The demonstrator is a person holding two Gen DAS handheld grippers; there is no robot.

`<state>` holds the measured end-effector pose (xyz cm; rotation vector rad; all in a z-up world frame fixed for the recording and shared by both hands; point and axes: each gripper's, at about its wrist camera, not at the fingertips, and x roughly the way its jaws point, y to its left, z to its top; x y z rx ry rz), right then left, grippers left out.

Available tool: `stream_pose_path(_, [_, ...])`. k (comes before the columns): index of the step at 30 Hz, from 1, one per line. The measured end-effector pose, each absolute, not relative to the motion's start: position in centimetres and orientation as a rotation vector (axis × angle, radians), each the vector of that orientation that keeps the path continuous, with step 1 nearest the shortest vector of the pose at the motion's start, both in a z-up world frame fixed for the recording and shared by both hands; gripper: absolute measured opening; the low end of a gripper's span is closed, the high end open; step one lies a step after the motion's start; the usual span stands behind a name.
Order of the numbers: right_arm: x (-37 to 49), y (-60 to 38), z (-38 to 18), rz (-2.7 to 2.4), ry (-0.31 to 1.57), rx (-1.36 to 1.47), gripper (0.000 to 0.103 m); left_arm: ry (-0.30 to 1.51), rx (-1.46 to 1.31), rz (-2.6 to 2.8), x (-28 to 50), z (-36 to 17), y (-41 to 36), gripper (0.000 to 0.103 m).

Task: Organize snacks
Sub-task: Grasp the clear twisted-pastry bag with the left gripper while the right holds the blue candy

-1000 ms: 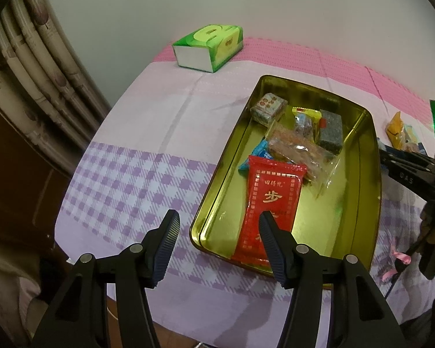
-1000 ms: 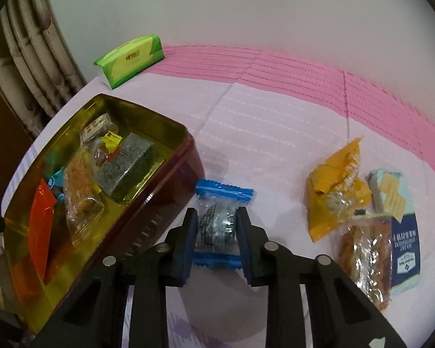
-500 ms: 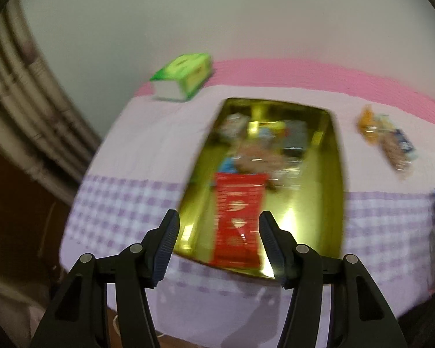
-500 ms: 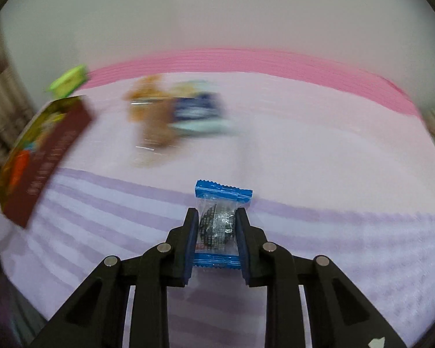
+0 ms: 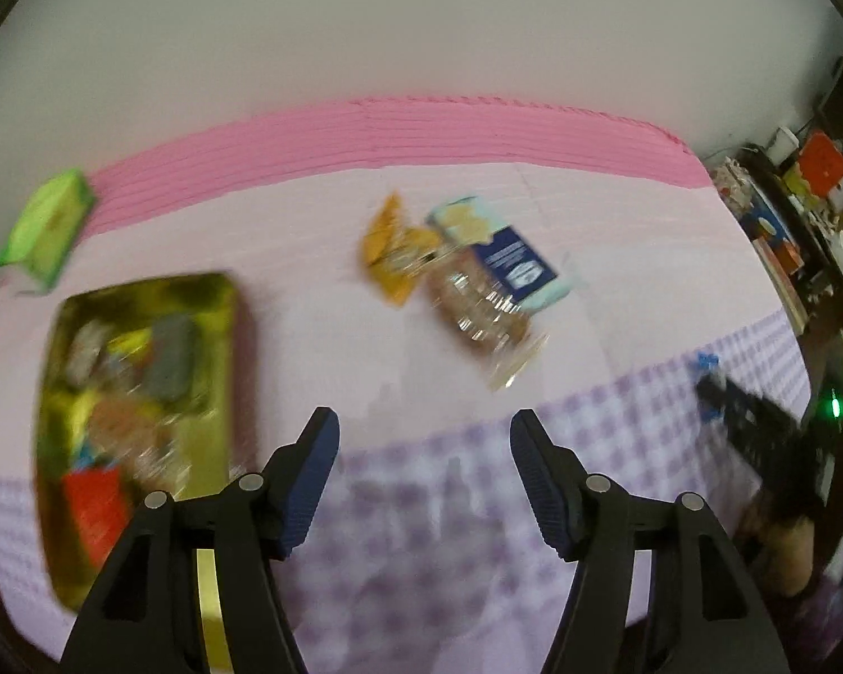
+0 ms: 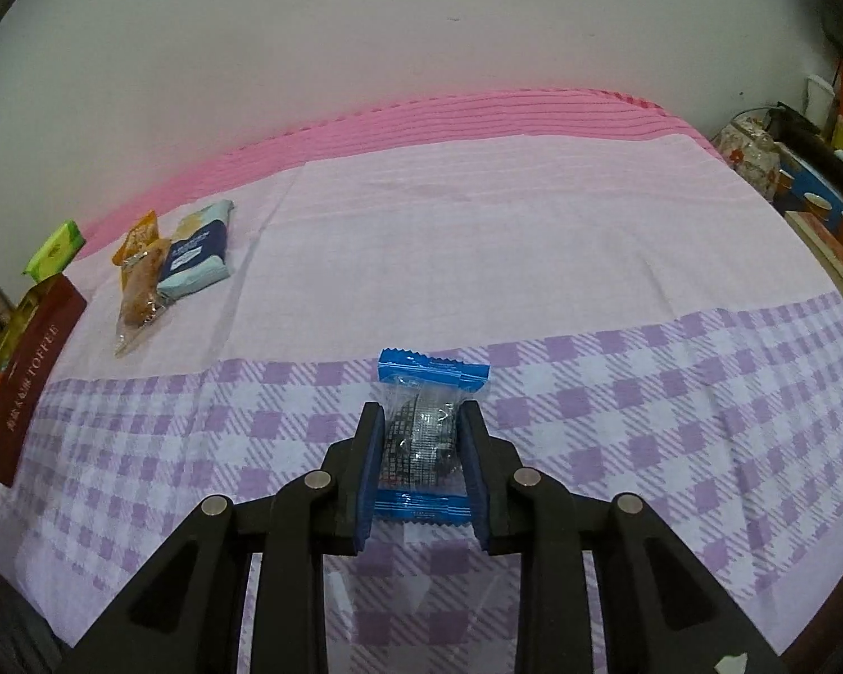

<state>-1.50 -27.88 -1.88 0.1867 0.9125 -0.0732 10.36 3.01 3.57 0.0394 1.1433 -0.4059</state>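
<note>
- Pinching a blue-edged clear snack packet [image 6: 426,438] between its two pads, the right gripper [image 6: 421,466] is clenched on the wrapper's middle, where a dark, silvery sweet shows through the film.
- That packet hangs over the purple-checked band of the tablecloth [image 6: 674,421], near the table's front edge and well apart from the other snacks.
- Further back on the pale pink part of the cloth lie three more packets touching one another: an orange pouch [image 6: 139,238], a clear wrapper with brown biscuits [image 6: 140,295], and a pale blue and navy packet [image 6: 199,255].
- At the left edge of the right wrist view stands the toffee tin [image 6: 25,387], dark red outside; behind it sits a green tissue pack [image 6: 53,250].
- In the blurred left wrist view the tin's gold inside [image 5: 208,303] holds several snacks, among them a red packet [image 5: 93,511] and a grey one [image 5: 171,359]; the rest are too smeared to name.
- The left gripper [image 5: 424,472] is released, its jaws having just been opening, with nothing between them and only checked cloth beneath.
- From that view the right gripper appears at the far right as a dark blurred shape, with a bit of blue wrapper at its tip.
- Cluttered shelves [image 6: 826,180] stand beyond the table's right end.
</note>
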Motion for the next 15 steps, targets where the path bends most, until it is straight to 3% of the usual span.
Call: stream_pose_path(15, [-2.0, -29.9, -2.2, 0.004, 0.881, 0.309, 0.027, 1.299, -0.134, -0.338, 19.5, -3.0, -1.8, 0.064])
